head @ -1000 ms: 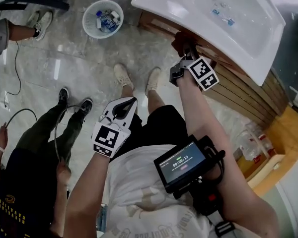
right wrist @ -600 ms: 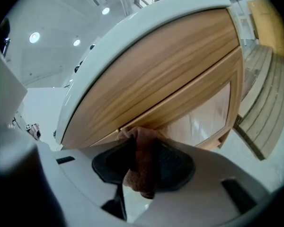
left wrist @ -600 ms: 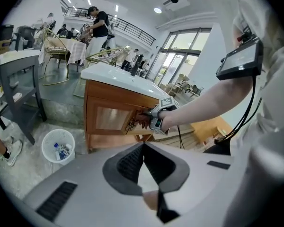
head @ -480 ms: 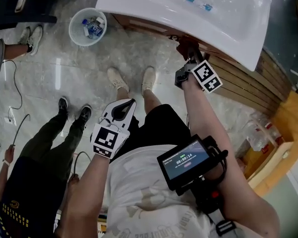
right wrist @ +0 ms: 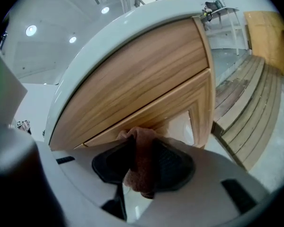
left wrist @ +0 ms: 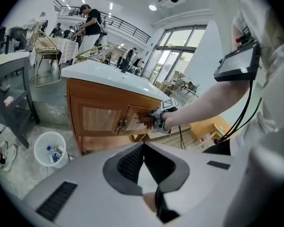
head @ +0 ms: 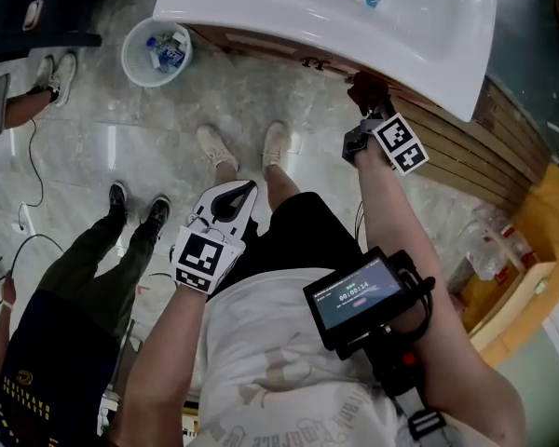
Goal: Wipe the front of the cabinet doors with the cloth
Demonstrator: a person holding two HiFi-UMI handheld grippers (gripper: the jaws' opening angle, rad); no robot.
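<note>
- Right gripper (right wrist: 142,161): jaws pinching a reddish-brown cloth (right wrist: 141,167), nubby and bunched in a soft fold, lower centre of the right gripper view.
- The cloth sits at the cabinet door (right wrist: 132,93), a flat panel of honey-coloured, straight-grained wood.
- Sink (head: 419,35): glossy white, rounded rim, top of the head view.
- Left gripper (left wrist: 143,146): ribbed dark jaws pressed together, nothing between them.
- Bin (head: 156,52): round, white, upper left of the head view.

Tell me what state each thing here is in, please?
right gripper: shut on the cloth
cloth: clamped, against the cabinet front
left gripper: shut, empty
cabinet doors: closed
wastebasket: upright, litter inside
arm screen: lit
</note>
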